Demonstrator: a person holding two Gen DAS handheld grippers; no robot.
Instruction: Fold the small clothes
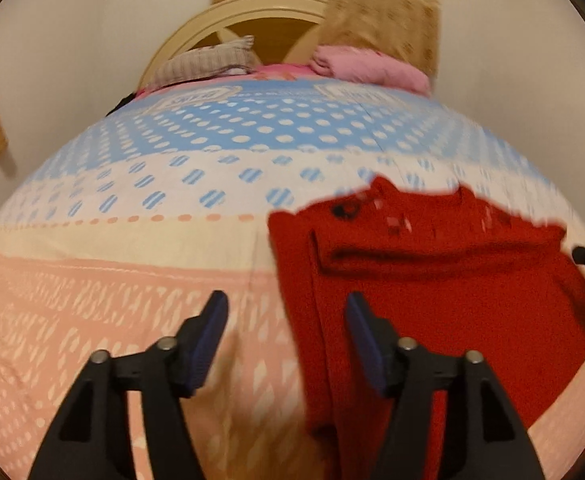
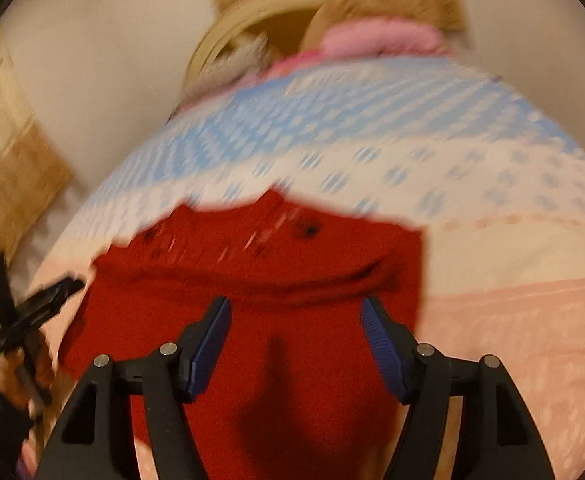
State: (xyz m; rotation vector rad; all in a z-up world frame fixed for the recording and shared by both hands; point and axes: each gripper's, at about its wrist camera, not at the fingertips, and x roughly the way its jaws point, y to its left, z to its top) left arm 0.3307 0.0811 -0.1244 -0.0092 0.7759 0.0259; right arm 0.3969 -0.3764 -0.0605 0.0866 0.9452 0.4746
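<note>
Garment (image 1: 432, 280): on bed (image 1: 132, 280), near side. Pillows (image 1: 208, 60): far end, before headboard (image 1: 252, 12).

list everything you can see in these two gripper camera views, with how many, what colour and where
red garment: 1, red with small dark and pale marks near its far edge, partly folded, lying on the bed ahead of both grippers
bedsheet: 1, blue, white and peach bands with dots, covering the bed
striped pillow: 1, grey-beige, far end of bed, left
pink bedding: 1 pile, pink, far end of bed, right
headboard: 1, cream, curved, behind the pillows
curtains: beige-gold, behind the headboard and at the left wall
left gripper: 1, black with blue pads, open, over the garment's left edge
right gripper: 1, black with blue pads, open, above the garment
</note>
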